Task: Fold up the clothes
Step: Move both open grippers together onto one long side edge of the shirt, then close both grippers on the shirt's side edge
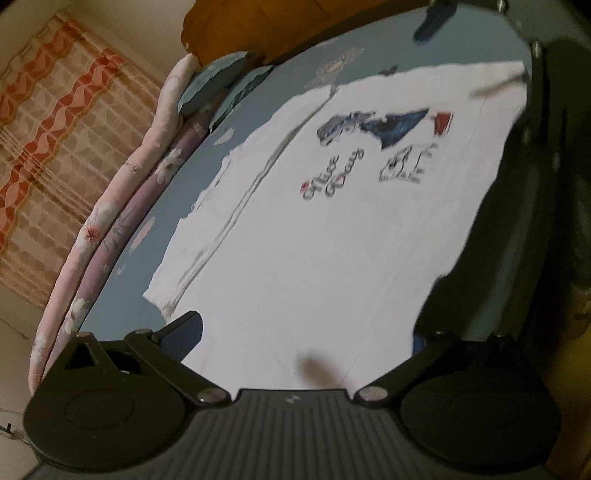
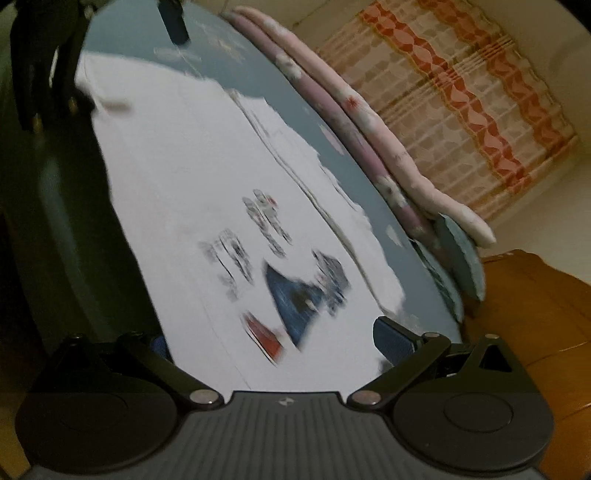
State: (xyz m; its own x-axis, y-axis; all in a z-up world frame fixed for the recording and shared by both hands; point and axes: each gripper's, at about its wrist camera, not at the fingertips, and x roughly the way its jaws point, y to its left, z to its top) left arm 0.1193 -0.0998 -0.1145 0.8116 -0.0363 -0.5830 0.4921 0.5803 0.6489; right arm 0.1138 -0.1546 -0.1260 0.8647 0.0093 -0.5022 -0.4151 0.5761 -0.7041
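A white T-shirt (image 1: 295,229) with a blue and red print and dark lettering lies spread flat on a blue floral bedsheet (image 1: 284,85). My left gripper (image 1: 303,332) hangs open over one end of the shirt, its blue pads (image 1: 184,332) wide apart with cloth showing between them. The right gripper (image 2: 273,336) is open too, over the printed end of the T-shirt (image 2: 192,177), with its fingers (image 2: 391,332) spread. Each view shows the other gripper far off at the opposite end: the right gripper (image 1: 428,22) and the left gripper (image 2: 173,22). Both views are motion-blurred.
A rolled pink and purple floral quilt (image 1: 110,221) runs along the bed's far edge, with blue pillows (image 1: 210,81) at its end. An orange wooden headboard (image 1: 258,26) stands beyond them. A red-patterned curtain (image 2: 461,92) hangs behind. A dark mass (image 1: 535,221) lines the near side.
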